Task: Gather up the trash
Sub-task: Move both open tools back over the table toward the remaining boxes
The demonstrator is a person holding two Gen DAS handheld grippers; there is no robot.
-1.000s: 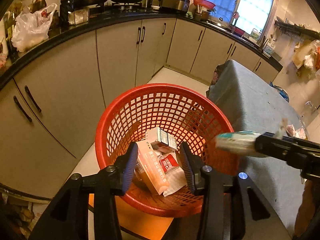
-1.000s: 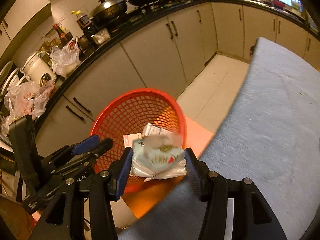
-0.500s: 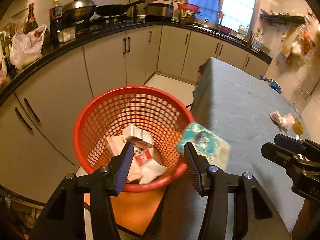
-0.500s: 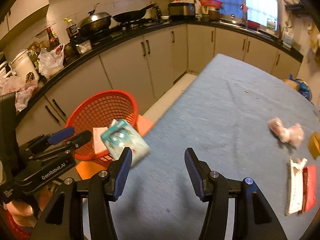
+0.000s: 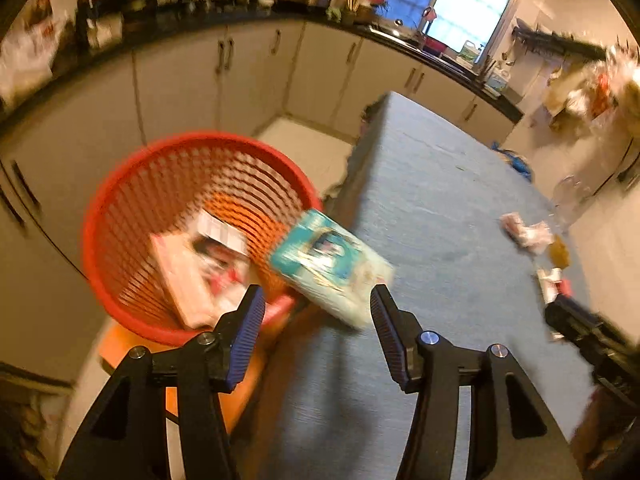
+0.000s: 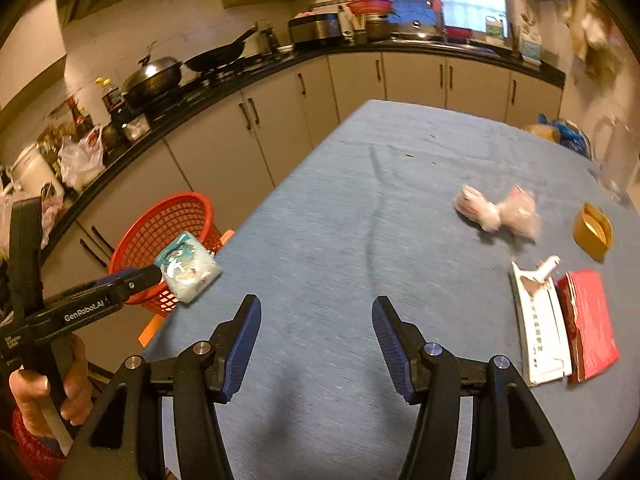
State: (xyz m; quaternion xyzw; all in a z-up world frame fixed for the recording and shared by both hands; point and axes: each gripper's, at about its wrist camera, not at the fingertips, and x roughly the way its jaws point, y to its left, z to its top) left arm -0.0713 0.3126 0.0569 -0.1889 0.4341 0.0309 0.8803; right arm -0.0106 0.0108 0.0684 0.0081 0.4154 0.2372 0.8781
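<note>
Tissue pack (image 5: 332, 266) at the red basket (image 5: 120, 216) rim.
Left gripper (image 5: 316, 312) and right gripper (image 6: 316, 320) gaped wide, holding nothing; only the right view showed the red packet (image 6: 588, 320) on the worktop (image 6: 360, 208).

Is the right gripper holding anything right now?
No: in the right wrist view the right gripper has its jaws spread wide with only bare blue tablecloth between them.

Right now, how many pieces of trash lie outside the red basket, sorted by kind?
Teal soft pack, at the table edge by the basket: 1
Crumpled clear wrapper: 1
Small yellow cup: 1
White flat carton: 1
Red packet: 1
Total: 5
</note>
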